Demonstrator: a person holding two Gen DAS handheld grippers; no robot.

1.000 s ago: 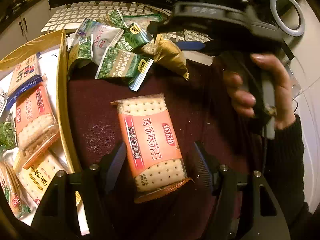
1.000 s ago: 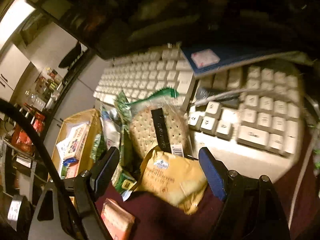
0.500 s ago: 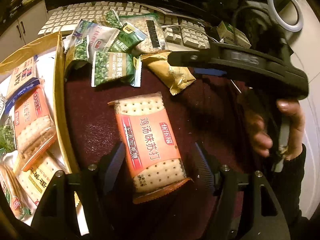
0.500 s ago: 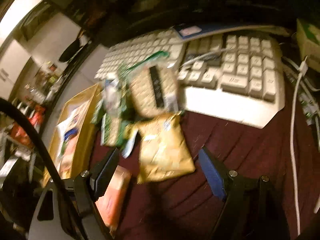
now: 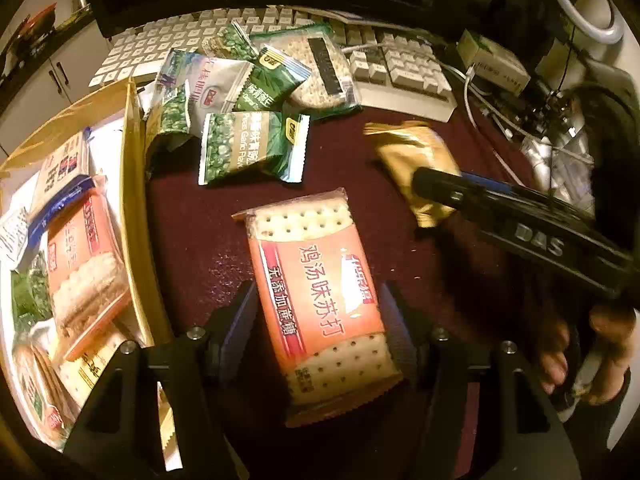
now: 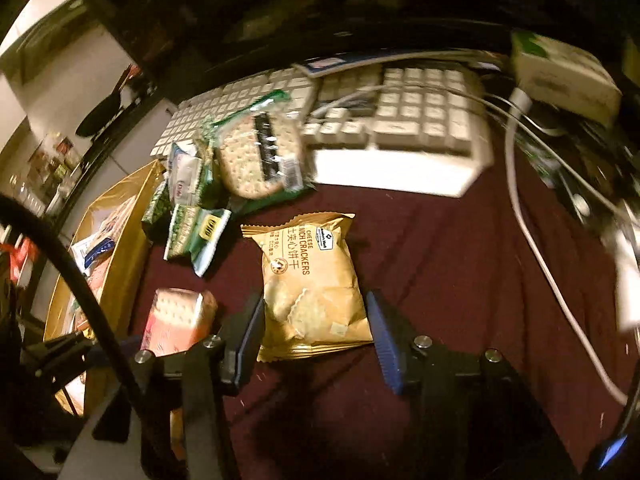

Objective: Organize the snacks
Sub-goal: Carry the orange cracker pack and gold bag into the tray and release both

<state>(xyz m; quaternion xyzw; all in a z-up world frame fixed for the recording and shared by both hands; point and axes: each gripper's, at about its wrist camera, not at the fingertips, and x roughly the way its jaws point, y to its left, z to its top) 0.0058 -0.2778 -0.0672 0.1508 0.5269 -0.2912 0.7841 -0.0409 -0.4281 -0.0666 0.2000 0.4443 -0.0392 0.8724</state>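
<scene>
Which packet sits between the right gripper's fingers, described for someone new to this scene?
Start at the white keyboard and come forward onto the maroon cloth. The gold packet lies between the open fingers of the right gripper. It alone is gold, printed CHEESE SANDWICH CRACKERS; its neighbours are green or orange.

On the orange cracker pack (image 5: 320, 304) in front of me I read 鸡汤味苏打 and 无添加蔗糖. The gold bag (image 6: 314, 284) says "CHEESE SANDWICH CRACKERS", partly cut off. One green pea packet (image 5: 252, 148) reads "Peas Garlic Flavor". My right gripper's body (image 5: 536, 240) is marked "DAS".
</scene>
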